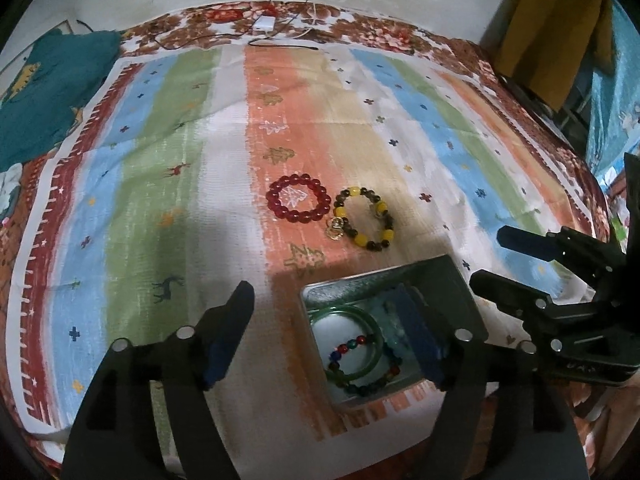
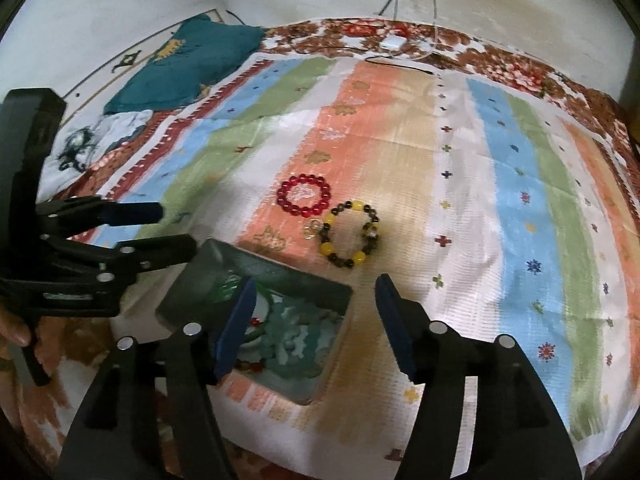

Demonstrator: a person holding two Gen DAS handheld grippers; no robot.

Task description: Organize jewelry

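Hovering with its fingers spread wide and nothing between them, the right tool (image 2: 314,324) sits low in the right wrist view, its left finger over the open tin (image 2: 320,294) and its right finger over bare cloth. Straight ahead of the gap, a little above centre frame, lies the yellow and brown bracelet (image 2: 347,236) with a small gold charm on its left side; the red bracelet (image 2: 304,195) lies just beyond it, up and to the left, the two nearly touching. Both are flat loops, so neither has a long axis to line up with; a finger on each side of the rim looks workable from any angle. The left tool (image 1: 328,340) is also spread and empty, its right finger over the tin in the lower middle of its own view, and the same two bracelets lie ahead of it. I judge the right tool better lined up with the yellow and brown one. The tin rests on the striped cloth (image 2: 496,184) spread over a bed, and already holds a green bangle (image 1: 346,314), a mixed-colour bead bracelet (image 1: 352,346) and some pale green pieces; two bracelets look left to put away.
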